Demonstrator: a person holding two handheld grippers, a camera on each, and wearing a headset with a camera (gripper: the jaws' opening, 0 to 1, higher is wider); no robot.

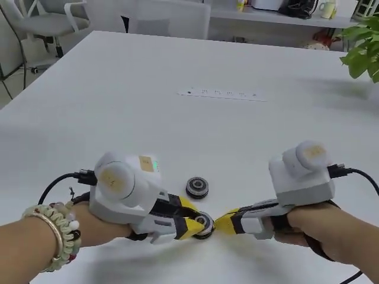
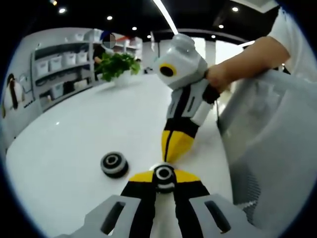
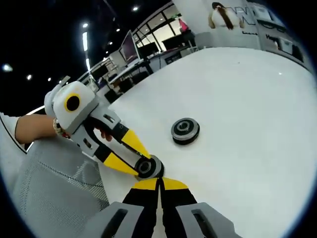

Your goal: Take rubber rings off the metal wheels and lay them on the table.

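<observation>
While my left fingers (image 2: 140, 178) are clamping a metal wheel (image 2: 164, 175) low at the white tabletop (image 1: 177, 118), close in front of me, my right fingers (image 3: 173, 185) are pressing together into one yellow point that is meeting the wheel's rim from the opposite side; I cannot tell whether they are pinching any rubber there. A second wheel (image 1: 197, 187) is lying flat on the tabletop just beyond, apart from both pairs of fingers.
</observation>
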